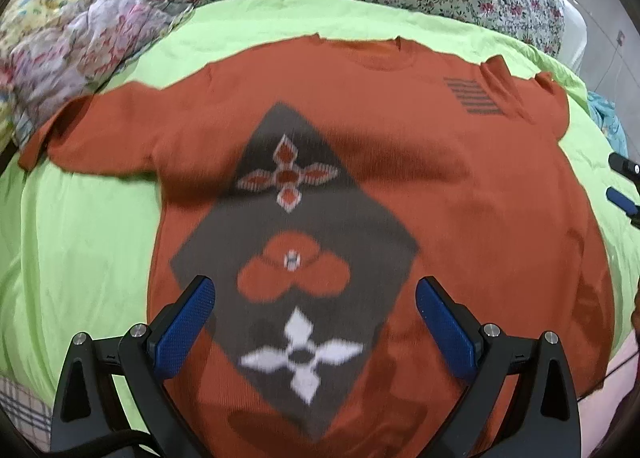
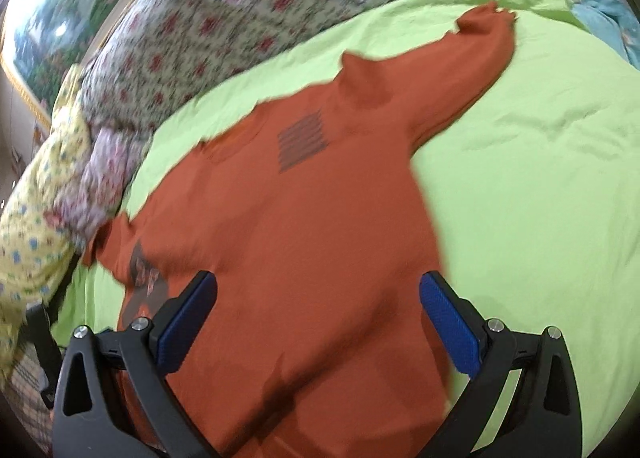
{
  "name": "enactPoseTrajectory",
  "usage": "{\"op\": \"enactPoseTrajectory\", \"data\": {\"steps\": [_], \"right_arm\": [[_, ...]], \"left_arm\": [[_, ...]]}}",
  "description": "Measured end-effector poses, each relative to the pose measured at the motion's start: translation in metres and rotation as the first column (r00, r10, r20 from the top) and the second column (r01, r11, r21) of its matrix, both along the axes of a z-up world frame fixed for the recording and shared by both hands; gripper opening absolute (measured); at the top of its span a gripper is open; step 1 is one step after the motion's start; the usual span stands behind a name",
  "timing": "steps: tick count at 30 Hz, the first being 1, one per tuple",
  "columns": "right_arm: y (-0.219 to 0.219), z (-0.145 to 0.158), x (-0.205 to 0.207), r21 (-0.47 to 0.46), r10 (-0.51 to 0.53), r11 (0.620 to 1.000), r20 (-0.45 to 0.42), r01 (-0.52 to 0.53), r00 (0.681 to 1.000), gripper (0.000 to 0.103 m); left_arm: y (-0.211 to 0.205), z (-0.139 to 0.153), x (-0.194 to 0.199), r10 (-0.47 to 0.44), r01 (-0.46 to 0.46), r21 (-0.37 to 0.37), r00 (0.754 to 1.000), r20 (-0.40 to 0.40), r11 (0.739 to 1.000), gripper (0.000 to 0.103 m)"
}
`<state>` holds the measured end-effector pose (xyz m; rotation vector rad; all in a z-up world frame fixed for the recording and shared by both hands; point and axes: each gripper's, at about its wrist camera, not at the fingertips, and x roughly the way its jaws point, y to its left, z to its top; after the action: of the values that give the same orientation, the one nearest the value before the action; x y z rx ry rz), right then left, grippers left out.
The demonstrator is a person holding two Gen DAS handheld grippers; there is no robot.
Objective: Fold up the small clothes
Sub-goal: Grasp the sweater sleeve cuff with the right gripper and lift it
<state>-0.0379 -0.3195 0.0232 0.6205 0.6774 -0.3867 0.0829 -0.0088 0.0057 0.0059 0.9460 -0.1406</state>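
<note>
Two grippers hang over one orange sweater [image 1: 460, 198] spread flat, front side up, on a light green bedsheet [image 1: 72, 258]. In the left wrist view, the left gripper [image 1: 316, 310] occupies the lower centre of the frame with jaws set wide and empty, above the grey diamond panel [image 1: 224, 226]. In the right wrist view, the right gripper [image 2: 318, 310] is likewise wide and grips nothing, positioned over the sweater body at lower centre. One sleeve [image 2: 472, 58] extends toward the upper right. A floral quilt [image 2: 248, 18] fills the upper left; this view is motion-blurred.
</note>
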Motion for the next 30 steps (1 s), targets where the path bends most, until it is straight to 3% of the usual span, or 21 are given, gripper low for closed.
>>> {"op": "enactPoseTrajectory", "data": {"steps": [12,16,19,23,28,30], "right_arm": [[-0.174,0.039,-0.001,-0.021,-0.247,0.968,0.093,0.25,0.965,0.098],[-0.237,0.04,0.006,0.031,-0.307,0.952,0.129,0.306,0.943,0.09],[-0.281,0.036,0.008,0.039,-0.376,0.927,0.123,0.374,0.918,0.078],[-0.335,0.02,0.013,0.119,-0.445,0.894,0.126,0.432,0.887,0.07],[-0.376,-0.004,0.045,0.116,-0.44,0.894,0.05,0.432,0.897,0.067],[-0.383,-0.008,0.051,0.111,-0.437,0.896,0.058,0.429,0.898,0.05]], "left_arm": [[-0.018,0.021,0.069,0.011,-0.011,0.009,1.0,0.014,1.0,0.101],[-0.026,0.014,0.092,0.016,-0.015,0.027,1.0,-0.01,1.0,0.101],[-0.033,0.007,0.11,0.021,-0.02,0.038,0.999,-0.028,0.999,0.101],[-0.041,-0.003,0.134,0.029,-0.027,0.061,0.999,-0.041,0.998,0.101],[-0.039,-0.015,0.161,0.057,-0.053,0.082,0.997,-0.05,0.995,0.101],[-0.032,-0.021,0.171,0.078,-0.072,0.087,0.995,-0.064,0.994,0.101]]}}
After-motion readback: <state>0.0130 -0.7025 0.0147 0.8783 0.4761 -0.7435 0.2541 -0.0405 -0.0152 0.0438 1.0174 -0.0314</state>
